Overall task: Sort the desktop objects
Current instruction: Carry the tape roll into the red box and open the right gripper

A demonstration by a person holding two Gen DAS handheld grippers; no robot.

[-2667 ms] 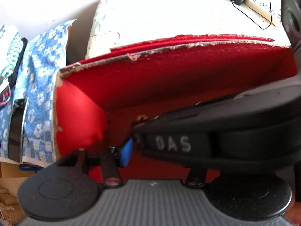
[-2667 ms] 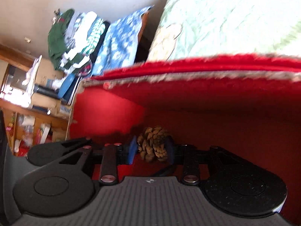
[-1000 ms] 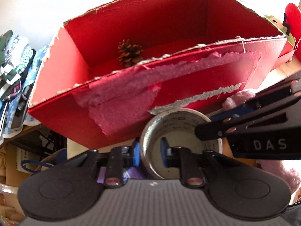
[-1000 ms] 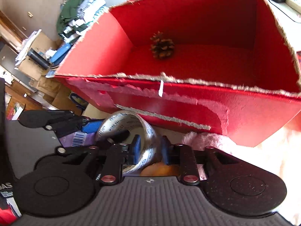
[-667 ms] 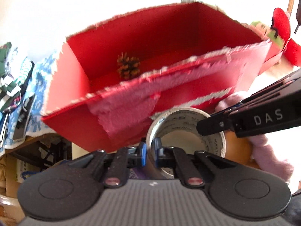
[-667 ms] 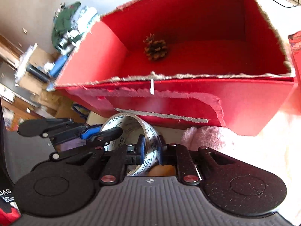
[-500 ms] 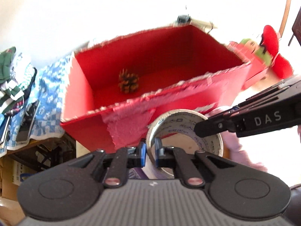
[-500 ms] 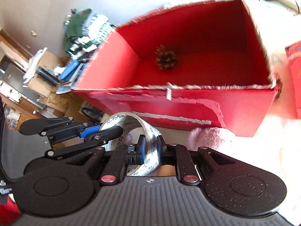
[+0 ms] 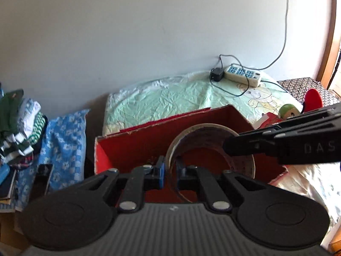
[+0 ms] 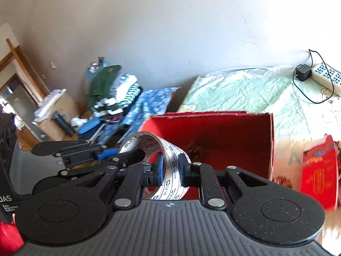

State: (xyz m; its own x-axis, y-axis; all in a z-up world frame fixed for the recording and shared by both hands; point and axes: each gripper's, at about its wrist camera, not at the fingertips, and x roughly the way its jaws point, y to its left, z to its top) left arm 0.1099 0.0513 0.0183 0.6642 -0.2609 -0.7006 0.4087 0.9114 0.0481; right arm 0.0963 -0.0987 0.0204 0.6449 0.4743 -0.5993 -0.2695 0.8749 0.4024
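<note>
A roll of printed packing tape [image 9: 238, 149] [image 10: 170, 160] hangs in the air in front of the open red cardboard box [image 9: 136, 147] [image 10: 223, 132]. My left gripper [image 9: 169, 170] is shut on the roll's left wall. My right gripper [image 10: 171, 167] is shut on the opposite wall and shows as a black arm at the right of the left wrist view. A pine cone [image 10: 195, 149] lies on the box floor, partly hidden behind the roll.
A green sheet [image 9: 170, 102] covers the surface behind the box, with a power strip [image 9: 243, 74] and charger by the wall. Folded clothes [image 9: 17, 128] and a blue floral cloth [image 9: 64, 140] lie left. A red bag [image 10: 319, 170] sits right of the box.
Both grippers closed on the tape roll's walls and lifted it from the desk in front of the box up to the level of the box rim. The views tilted upward.
</note>
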